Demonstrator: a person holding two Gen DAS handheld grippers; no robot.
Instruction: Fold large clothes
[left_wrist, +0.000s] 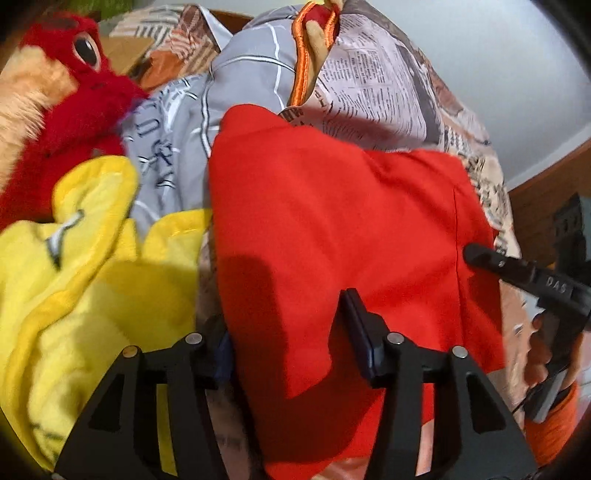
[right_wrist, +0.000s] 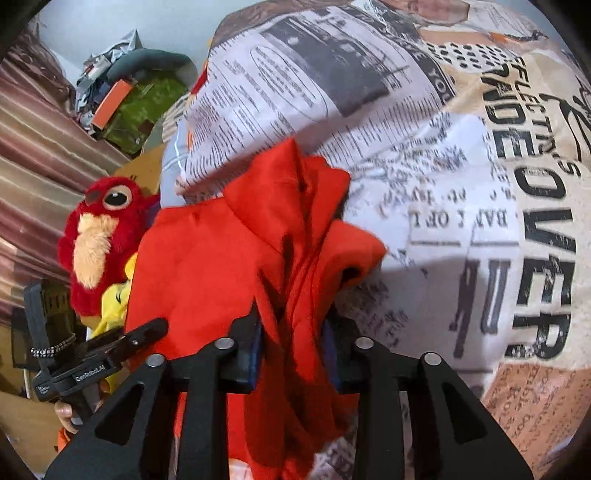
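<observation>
- Cloth is the landmark here: a red garment lies spread over a bedcover printed like newspaper, and both tools meet it at its near edge.
- The left tool points steeply down over the garment's near left part; its jaws stand apart with a flap of red cloth lying between them, and the pads do not visibly press on it.
- The right tool has a bunched fold of the red garment between its two blue-padded fingers; the jaws are narrow and the cloth fills the gap, so it grips the garment.
- From the left wrist view, the right tool's black body reaches the garment's right edge, with a hand and an orange sleeve behind it.
- Left of the garment lies a yellow cloth, touching its left edge.
- Beyond the yellow cloth, up and left of the garment, sits a red plush bird with a tan beak.
- A grey striped fabric lies between the plush bird and the garment's far left corner.
- In the right wrist view, the bedcover spreads right of and beyond the garment, bearing large black letters.
</observation>
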